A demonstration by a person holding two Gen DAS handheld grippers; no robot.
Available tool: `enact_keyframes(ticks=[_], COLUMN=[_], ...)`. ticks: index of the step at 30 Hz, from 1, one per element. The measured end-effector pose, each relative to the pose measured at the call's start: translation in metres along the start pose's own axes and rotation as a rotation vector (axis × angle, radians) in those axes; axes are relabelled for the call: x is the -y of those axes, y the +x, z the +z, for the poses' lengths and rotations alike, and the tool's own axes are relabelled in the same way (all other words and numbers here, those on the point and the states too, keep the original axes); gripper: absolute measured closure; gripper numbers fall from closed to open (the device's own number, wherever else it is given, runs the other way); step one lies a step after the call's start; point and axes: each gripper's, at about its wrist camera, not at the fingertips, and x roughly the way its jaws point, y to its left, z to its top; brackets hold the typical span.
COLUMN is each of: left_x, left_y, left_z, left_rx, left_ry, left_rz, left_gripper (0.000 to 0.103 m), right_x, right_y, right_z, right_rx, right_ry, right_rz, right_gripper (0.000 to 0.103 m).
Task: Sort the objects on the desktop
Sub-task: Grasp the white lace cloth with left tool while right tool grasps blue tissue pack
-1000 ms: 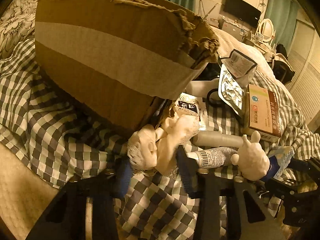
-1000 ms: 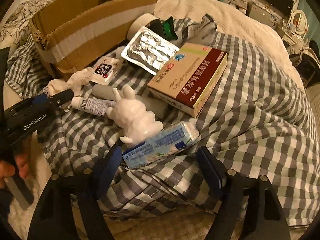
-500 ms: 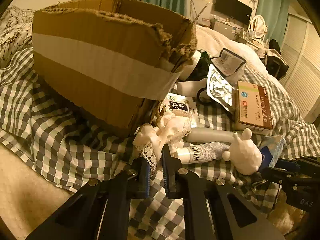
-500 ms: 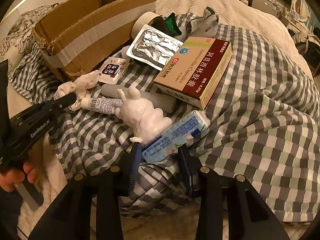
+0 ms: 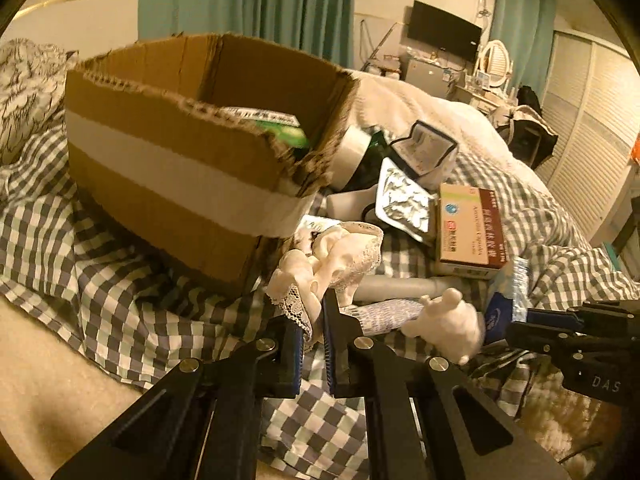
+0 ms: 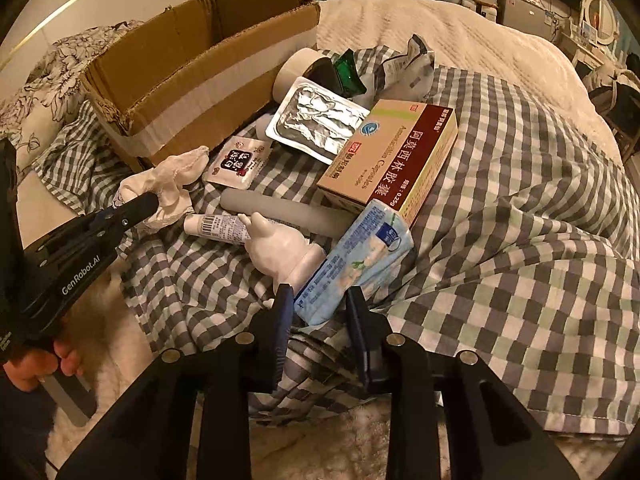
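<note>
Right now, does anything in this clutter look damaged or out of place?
Yes. The brown cardboard box with the pale tape band has a ragged, torn top rim, worst at its near corner. The rest is a loose jumble on the checked cloth; the red-and-tan medicine carton lies flat, partly over a grey tube.

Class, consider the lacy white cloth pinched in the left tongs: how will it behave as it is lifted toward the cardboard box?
The lacy cloth looks crumpled and soft, so it will probably droop. Its lace edge may snag. It seems light; the left tongs, shut on one corner, should carry it to the cardboard box.
</note>
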Motion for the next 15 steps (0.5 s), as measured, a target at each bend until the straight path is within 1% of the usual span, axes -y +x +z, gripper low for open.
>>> enact_keyframes(ticks=[9, 11, 12, 15], left_x=[0.009, 0.010, 0.011, 0.013], left_y=[-0.016, -0.018, -0.019, -0.023], left_z=[0.010, 0.012, 0.014, 0.017], left_rx=[0.055, 0.060, 0.069, 0.084], left_ry=[-0.001, -0.004, -0.006, -0.008], left_rz=[-0.036, -0.046, -0.047, -0.058], left_gripper=[0.095, 0.095, 0.095, 0.095], right_x=[0.000, 0.001, 0.001, 0.004], right_y=[-0.021, -0.025, -0.027, -0.030], right_z=[0.005, 0.007, 0.008, 0.011], right_rx=[0.060, 0.073, 0.078, 0.081], right_ry=[-0.002, 0.005, 0.005, 0.019], right_rz=[-0.002, 0.001, -0.002, 0.005], right_gripper=[0.083, 0.098, 0.103, 0.103])
